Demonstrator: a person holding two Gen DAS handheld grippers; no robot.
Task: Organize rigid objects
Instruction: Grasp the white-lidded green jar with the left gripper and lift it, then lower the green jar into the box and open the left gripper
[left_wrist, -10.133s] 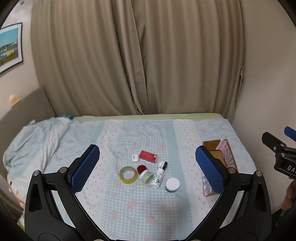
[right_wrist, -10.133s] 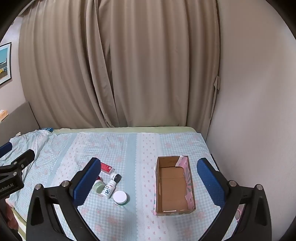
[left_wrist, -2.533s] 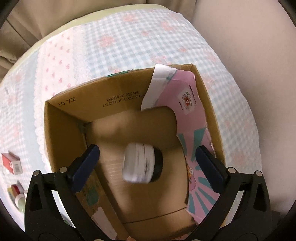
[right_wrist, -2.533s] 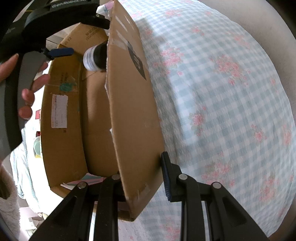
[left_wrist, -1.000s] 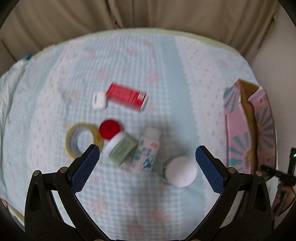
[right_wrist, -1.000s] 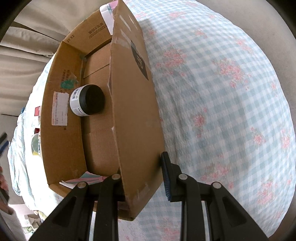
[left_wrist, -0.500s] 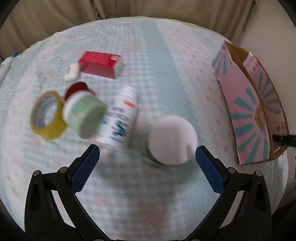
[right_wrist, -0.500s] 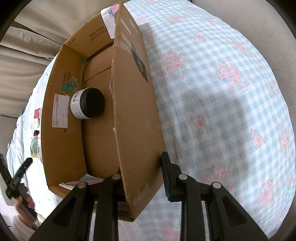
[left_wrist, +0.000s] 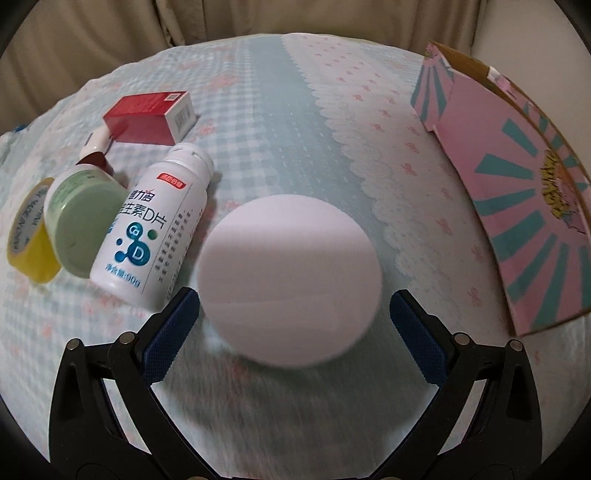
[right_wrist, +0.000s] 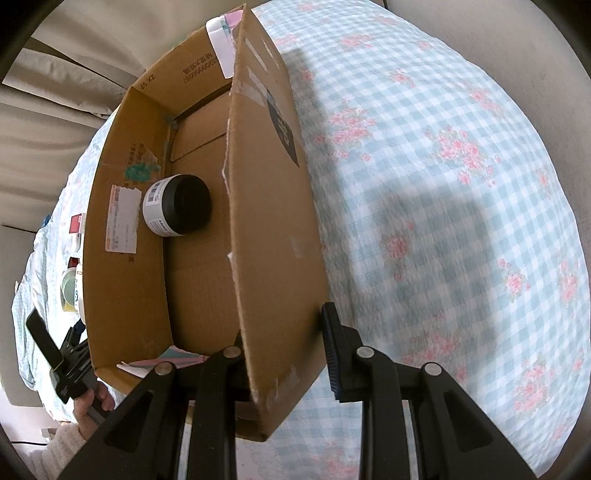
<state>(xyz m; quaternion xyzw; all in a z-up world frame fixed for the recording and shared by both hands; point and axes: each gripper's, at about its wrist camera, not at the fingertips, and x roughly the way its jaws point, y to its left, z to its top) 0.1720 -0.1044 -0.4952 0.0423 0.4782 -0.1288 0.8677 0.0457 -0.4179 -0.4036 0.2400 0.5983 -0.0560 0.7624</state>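
My left gripper (left_wrist: 291, 332) is open, its blue pads on either side of a white-lidded jar (left_wrist: 290, 284) that stands on the bedspread, not touching it. Left of the jar lie a white vitamin bottle (left_wrist: 151, 229), a green-lidded jar (left_wrist: 83, 221), a yellow tape roll (left_wrist: 29, 236) and a red box (left_wrist: 147, 114). My right gripper (right_wrist: 284, 354) is shut on the right wall of the cardboard box (right_wrist: 269, 206). A black-lidded jar (right_wrist: 177, 210) lies inside the box.
The box's pink outer side (left_wrist: 517, 206) is at the right in the left wrist view. A small white case (left_wrist: 94, 142) and a red cap (left_wrist: 94, 160) lie by the red box. Curtains hang behind the bed. The left gripper (right_wrist: 62, 358) shows beside the box.
My left gripper has dropped close onto the white-lidded jar, which now sits between its open pads. My right gripper still holds the box wall.
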